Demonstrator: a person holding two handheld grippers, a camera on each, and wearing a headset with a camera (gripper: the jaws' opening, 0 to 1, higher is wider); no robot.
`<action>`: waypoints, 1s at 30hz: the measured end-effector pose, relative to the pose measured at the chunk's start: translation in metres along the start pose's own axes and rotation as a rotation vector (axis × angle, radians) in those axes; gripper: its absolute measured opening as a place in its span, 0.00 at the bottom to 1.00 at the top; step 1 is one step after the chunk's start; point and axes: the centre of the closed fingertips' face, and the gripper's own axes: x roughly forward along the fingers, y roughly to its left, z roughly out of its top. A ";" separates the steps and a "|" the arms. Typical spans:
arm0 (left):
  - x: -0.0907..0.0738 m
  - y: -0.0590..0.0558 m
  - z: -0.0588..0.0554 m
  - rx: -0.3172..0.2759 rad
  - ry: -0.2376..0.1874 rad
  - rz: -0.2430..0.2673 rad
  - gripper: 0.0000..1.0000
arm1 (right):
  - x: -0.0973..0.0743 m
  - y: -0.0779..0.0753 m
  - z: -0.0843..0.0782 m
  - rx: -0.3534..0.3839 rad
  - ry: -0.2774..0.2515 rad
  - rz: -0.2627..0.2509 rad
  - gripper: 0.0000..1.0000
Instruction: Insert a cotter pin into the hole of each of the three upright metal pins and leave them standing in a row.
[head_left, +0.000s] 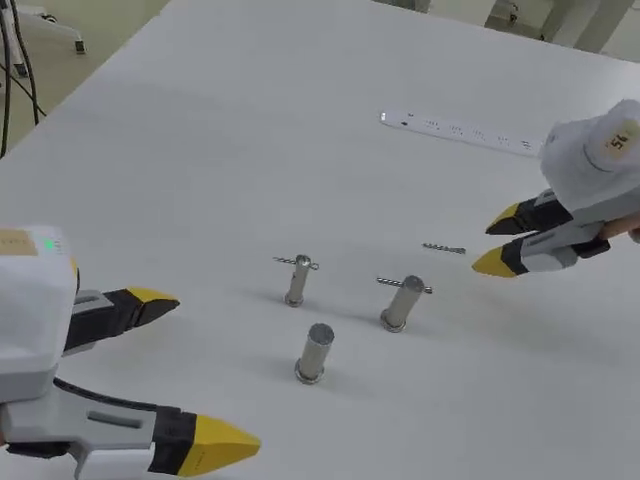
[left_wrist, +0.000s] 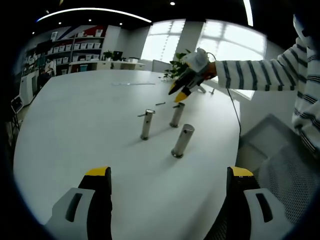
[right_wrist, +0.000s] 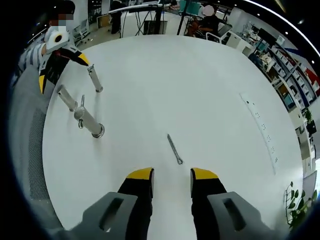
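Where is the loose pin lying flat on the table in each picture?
Head view: loose pin right of centre, just left of the right gripper.
Left gripper view: loose pin upper centre, beyond the standing posts.
Right gripper view: loose pin lower centre, just ahead of the jaws.
Shared landmark: the white power strip.

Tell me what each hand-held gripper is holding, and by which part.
Nothing is held. The left hand-held gripper and right hand-held gripper are open and empty; the loose cotter pin lies on the table ahead of the right one.

Three metal pins (left_wrist: 182, 141) stand on the table (left_wrist: 75, 130) beyond the parted left claw (left_wrist: 169, 172).
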 end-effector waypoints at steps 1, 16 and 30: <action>0.000 0.000 -0.001 -0.003 0.003 0.000 0.94 | 0.002 -0.002 0.000 0.010 -0.002 0.004 0.22; 0.001 0.001 -0.002 -0.017 0.003 0.024 0.90 | 0.026 -0.008 0.008 0.013 0.015 0.037 0.13; 0.002 0.004 -0.006 -0.022 0.020 0.042 0.90 | 0.028 -0.009 0.005 -0.002 0.058 0.077 0.00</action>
